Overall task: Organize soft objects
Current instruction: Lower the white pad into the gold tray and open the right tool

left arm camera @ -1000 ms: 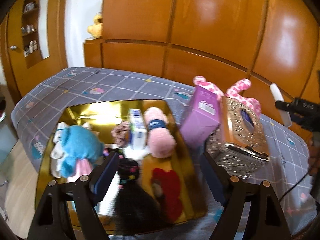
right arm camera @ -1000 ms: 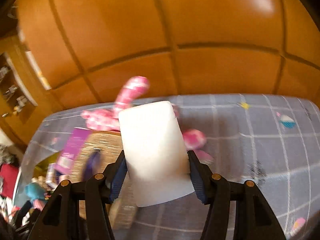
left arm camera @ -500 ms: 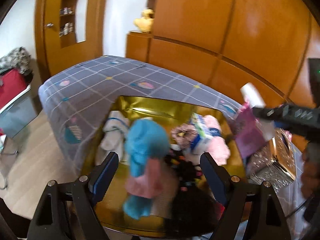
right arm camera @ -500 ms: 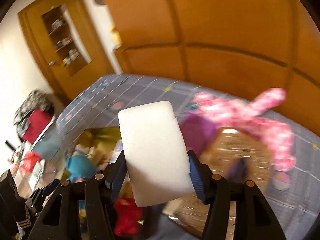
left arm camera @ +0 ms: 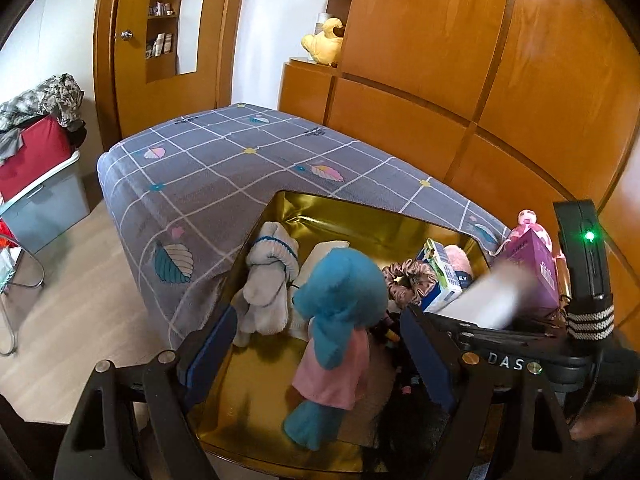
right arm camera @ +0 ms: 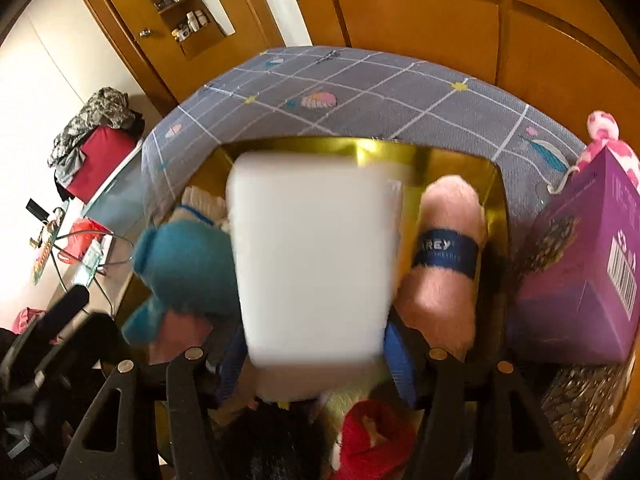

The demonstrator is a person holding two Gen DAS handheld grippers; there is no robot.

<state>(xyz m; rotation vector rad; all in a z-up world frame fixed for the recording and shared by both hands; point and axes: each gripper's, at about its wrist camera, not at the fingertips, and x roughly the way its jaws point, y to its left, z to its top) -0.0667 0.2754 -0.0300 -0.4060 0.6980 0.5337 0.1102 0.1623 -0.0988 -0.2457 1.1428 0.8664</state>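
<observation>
- Right tongs (right arm camera: 312, 364): jaws just opening, white rectangular sponge (right arm camera: 312, 256), blurred, between them, above gold tray (right arm camera: 492, 184).
- Left tongs (left arm camera: 316, 348): spread, empty, over blue plush (left arm camera: 340, 292).
- Earlier: sponge sat over the table, beside the tray.

- Orange-brown wooden wardrobe panels (left arm camera: 460, 60) fill the back wall, glossy with glare.
- Wooden door (left arm camera: 160, 40) with inset shelves, left.
- White wall (left arm camera: 44, 40) beside it.
- Pale wood floor (left arm camera: 80, 320).
- Grey checked bedcover (left arm camera: 224, 168).
</observation>
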